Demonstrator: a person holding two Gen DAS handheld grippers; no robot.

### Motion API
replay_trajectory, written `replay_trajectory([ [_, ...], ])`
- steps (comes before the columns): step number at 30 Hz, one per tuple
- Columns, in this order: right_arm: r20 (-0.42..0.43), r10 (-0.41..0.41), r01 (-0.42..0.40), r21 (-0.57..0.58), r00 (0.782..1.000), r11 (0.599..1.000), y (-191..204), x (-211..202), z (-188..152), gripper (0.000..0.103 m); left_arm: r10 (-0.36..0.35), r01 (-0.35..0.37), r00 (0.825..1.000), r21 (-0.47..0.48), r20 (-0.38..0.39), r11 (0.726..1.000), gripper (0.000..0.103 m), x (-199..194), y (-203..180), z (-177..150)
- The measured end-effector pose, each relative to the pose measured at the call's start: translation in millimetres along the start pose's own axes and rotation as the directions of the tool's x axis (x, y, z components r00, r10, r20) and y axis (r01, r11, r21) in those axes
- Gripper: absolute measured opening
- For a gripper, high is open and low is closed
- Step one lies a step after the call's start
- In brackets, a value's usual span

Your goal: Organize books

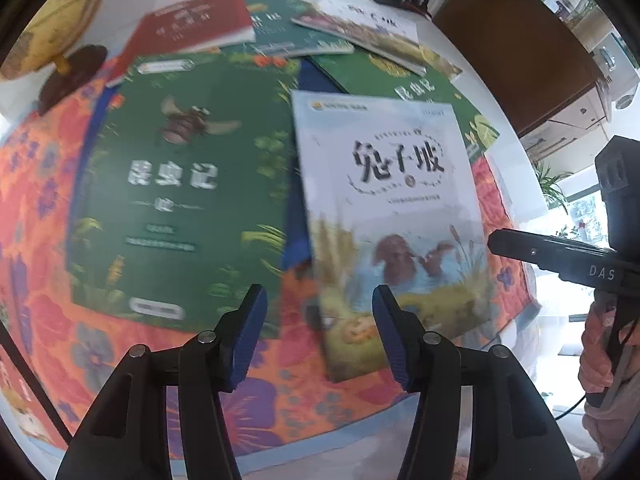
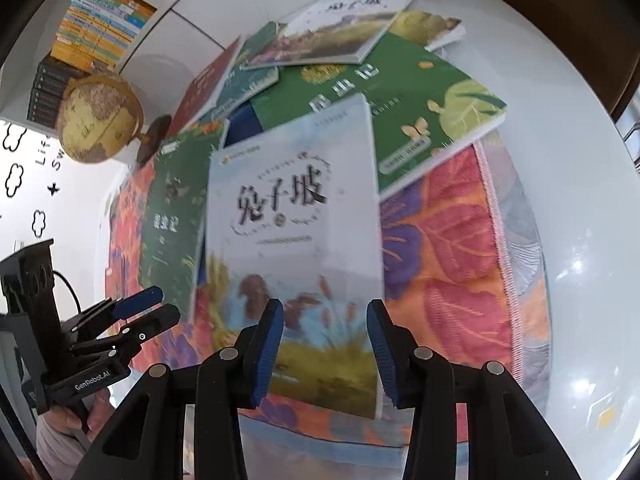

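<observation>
Plainly, both pairs of fingers stood parted with nothing between them. The right gripper [image 2: 325, 344] had its blue ribbed pads [image 2: 269, 354] spread over the lower part of the pale book [image 2: 294, 248], apart from its cover. The left gripper [image 1: 320, 336] hovered above the gap beside that book's lower left corner, its pads [image 1: 248, 336] likewise touching nothing.

The pale book, a thin glossy paperback with black brush lettering and a painted meadow scene, lay flat on top of the others. Its long axis ran away from the right fingers, nearly in line with them, slightly skewed. The right hand looked the nearer one for a pick, since the book's bottom edge lay just under those pads; the left would have to shift towards the book first.

Left of the pale book lay a dark green book [image 1: 176, 200] with an insect on its cover, flat and rectangular. Beyond the pale book's far edge lay another green book [image 2: 400, 112], partly under it, and past that a loose heap with a red book [image 1: 200, 20] and a second pale copy [image 2: 352, 20]. All rested on a woven floral cloth [image 2: 448, 256] in orange and purple, spread over a white glossy tabletop [image 2: 580, 200]. A globe [image 2: 100, 116] stood beyond the dark green book.
</observation>
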State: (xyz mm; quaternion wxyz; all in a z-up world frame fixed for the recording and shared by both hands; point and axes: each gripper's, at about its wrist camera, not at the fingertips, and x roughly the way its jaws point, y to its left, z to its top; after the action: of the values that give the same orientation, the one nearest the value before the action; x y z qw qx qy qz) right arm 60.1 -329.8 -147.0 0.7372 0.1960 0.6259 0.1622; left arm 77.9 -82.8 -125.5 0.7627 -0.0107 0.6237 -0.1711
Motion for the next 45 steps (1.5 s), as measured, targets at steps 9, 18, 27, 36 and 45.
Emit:
replay_trajectory([
  [9, -0.063, 0.02, -0.022, -0.045, 0.998, 0.999, -21.1, 16.1, 2.8, 0.042, -0.043, 0.037, 0.995, -0.071, -0.089, 0.997, 0.052, 30.8, -10.8, -6.7],
  [18, -0.092, 0.067, -0.074, -0.075, 0.993, 0.994, -25.3, 29.2, 11.7, 0.043, -0.046, 0.033, 0.993, -0.111, -0.113, 0.993, 0.053, 43.6, -6.9, -2.0],
  [27, -0.079, 0.138, -0.145, -0.095, 0.987, 0.985, -24.7, 32.8, 17.9, 0.047, -0.126, 0.117, 0.988, -0.104, -0.09, 0.988, 0.052, 42.9, 2.4, 2.3],
  [36, -0.006, 0.157, -0.156, -0.161, 0.988, 0.975, -13.9, 39.3, 26.6, 0.05, -0.212, 0.203, 0.974, -0.109, -0.077, 0.973, 0.052, 39.2, 14.8, 2.5],
  [45, -0.022, 0.09, -0.093, -0.167, 0.996, 0.982, -9.0, 35.1, 25.7, 0.042, -0.182, 0.177, 0.982, -0.1, -0.046, 0.979, 0.029, 30.3, 11.4, 1.8],
])
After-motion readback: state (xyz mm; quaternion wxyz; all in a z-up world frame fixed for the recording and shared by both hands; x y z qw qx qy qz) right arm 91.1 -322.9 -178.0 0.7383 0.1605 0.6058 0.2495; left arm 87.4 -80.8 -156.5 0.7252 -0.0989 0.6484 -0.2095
